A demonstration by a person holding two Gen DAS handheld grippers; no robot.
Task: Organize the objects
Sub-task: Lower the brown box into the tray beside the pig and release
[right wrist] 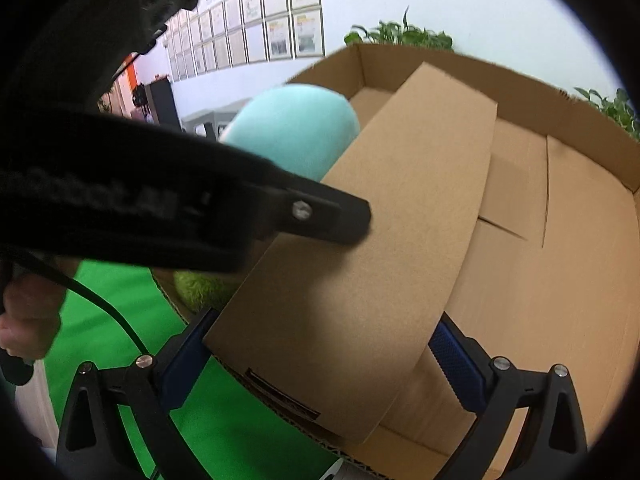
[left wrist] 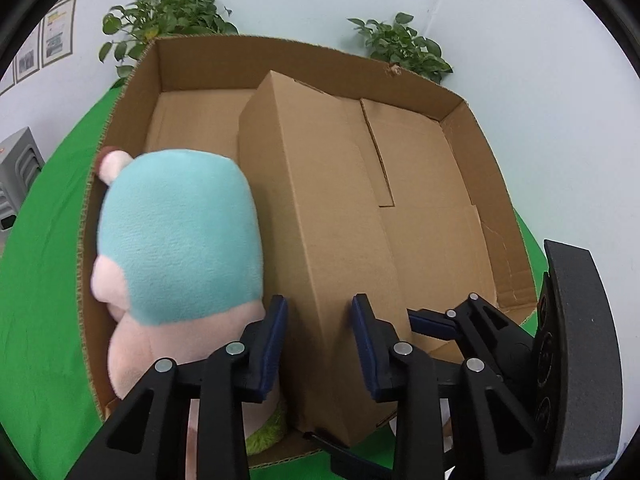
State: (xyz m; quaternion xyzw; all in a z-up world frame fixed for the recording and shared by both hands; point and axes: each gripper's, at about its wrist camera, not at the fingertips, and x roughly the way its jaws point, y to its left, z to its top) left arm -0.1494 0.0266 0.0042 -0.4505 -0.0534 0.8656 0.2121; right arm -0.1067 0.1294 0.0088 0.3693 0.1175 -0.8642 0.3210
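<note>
Fingers [right wrist: 452, 356] of the right gripper [right wrist: 320, 354] clasp the near end of a long, smooth cardboard box [right wrist: 372, 248], which rests inside a shallow corrugated tray [left wrist: 496, 184] beside a soft plush toy [left wrist: 176, 240] with a teal fleece back; the left gripper [left wrist: 320, 344] hangs released above the box. Placing looks nearly done; next, I judge, comes letting go and lifting clear

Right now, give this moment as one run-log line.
right gripper: shut on small carton | left gripper: open | plush toy: inside big box
</note>
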